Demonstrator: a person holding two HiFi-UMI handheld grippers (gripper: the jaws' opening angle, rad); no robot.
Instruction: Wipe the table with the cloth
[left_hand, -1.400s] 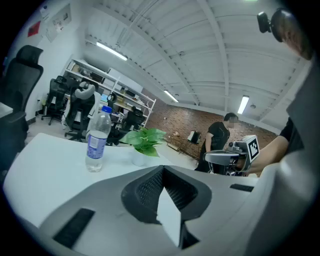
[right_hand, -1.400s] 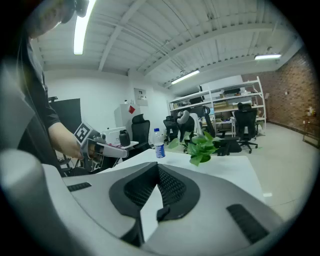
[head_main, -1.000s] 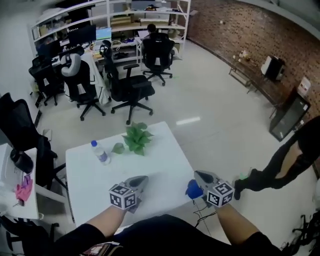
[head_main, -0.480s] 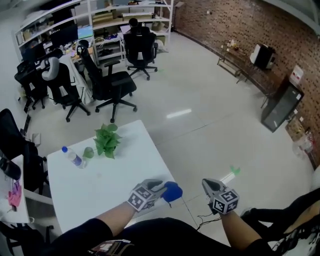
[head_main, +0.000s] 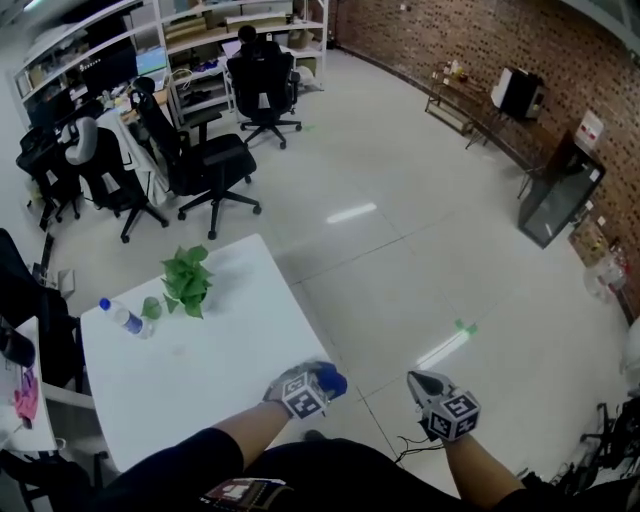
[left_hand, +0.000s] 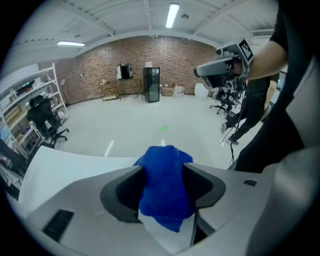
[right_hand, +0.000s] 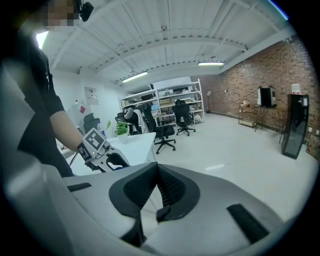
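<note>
Table (head_main: 200, 372), head view only: left gripper (head_main: 319, 378) at its near right corner. Left gripper view: jaws opening, blue cloth (left_hand: 165, 186) between them, over the table edge. Right gripper (right_hand: 156, 181), own view: jaws together, empty, off the table.

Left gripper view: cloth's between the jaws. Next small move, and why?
Probably close the left gripper on the cloth. Its jaws are opening with the cloth between them, near the table's corner. The right gripper is shut, empty and off to the side, so nothing else looks set to hold the cloth.
</note>
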